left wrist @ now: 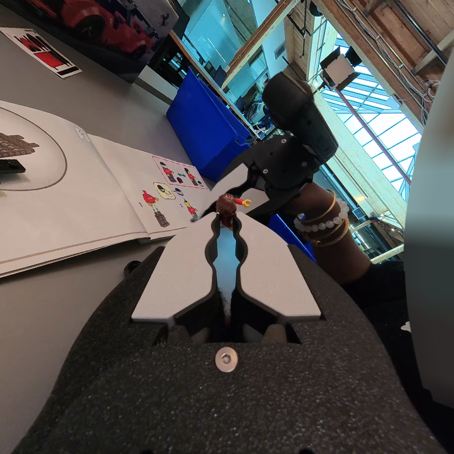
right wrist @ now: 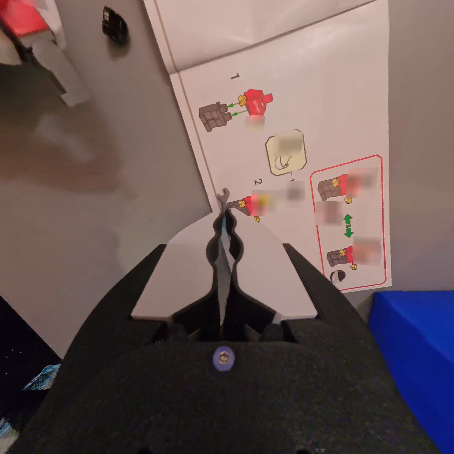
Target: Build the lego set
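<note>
My left gripper (left wrist: 226, 216) is shut on a small toy figure (left wrist: 226, 206) with brown hair, a red torso and a yellow hand. It holds the figure by the body, above the table. My right gripper (right wrist: 224, 215) is shut on a tiny grey toy wrench (right wrist: 224, 196), whose open end sticks out past the fingertips over the open instruction booklet (right wrist: 319, 98). In the left wrist view the right gripper (left wrist: 208, 208) lies just behind the figure, held by a hand with bracelets (left wrist: 324, 221). The figure's raised arm is near its fingers.
The booklet (left wrist: 98, 196) lies open on the grey table (left wrist: 122, 110). A blue bin (left wrist: 204, 127) stands beside it and also shows in the right wrist view (right wrist: 412, 344). A box with a red car picture (left wrist: 98, 24), a sticker sheet (left wrist: 44, 51) and a small black part (right wrist: 115, 27) lie farther off. Left tips to right tips: about 11 centimeters.
</note>
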Tool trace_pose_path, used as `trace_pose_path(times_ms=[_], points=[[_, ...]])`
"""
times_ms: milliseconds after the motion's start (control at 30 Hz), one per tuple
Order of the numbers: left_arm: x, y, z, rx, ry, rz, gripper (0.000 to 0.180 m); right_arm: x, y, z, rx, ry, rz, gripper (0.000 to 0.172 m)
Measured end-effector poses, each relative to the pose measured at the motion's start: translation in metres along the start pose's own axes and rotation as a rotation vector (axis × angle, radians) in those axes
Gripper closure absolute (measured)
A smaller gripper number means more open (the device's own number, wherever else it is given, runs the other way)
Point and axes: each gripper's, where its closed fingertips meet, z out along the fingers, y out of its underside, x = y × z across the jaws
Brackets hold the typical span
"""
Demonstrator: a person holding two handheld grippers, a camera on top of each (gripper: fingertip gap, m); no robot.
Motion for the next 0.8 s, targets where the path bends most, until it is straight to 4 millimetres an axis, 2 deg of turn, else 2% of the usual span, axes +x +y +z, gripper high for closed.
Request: trace_pose_path(times_ms=[133, 233, 300, 367, 433, 500, 667, 800], points=[[-0.001, 0.000, 0.000, -0.003, -0.002, -0.001, 0.172, -0.001, 0.000, 0.000, 0.000, 0.007, -0.039, 0.170], [-0.004, -0.002, -0.001, 0.015, -0.020, -0.014, 0.172, -0.003, -0.003, -0.005, 0.124, 0.003, -0.065, 0.170], [-0.008, -0.007, -0.003, 0.046, -0.051, -0.024, 0.172, -0.007, -0.015, -0.024, 0.272, 0.019, -0.069, 0.170], [-0.011, -0.012, -0.004, 0.092, -0.077, -0.031, 0.172, -0.016, -0.035, -0.054, 0.439, 0.062, -0.102, 0.170], [-0.009, -0.013, -0.001, 0.114, -0.078, -0.052, 0.172, -0.032, -0.057, -0.081, 0.596, 0.109, -0.141, 0.170], [-0.003, -0.013, 0.003, 0.141, -0.056, -0.057, 0.172, -0.046, -0.073, -0.097, 0.708, 0.167, -0.171, 0.170], [0.009, -0.002, 0.012, 0.109, -0.127, 0.078, 0.172, -0.047, -0.077, -0.095, 0.718, 0.399, -0.258, 0.170], [0.018, -0.005, 0.012, 0.130, -0.170, 0.181, 0.172, -0.057, -0.077, -0.099, 0.761, 0.521, -0.292, 0.170]])
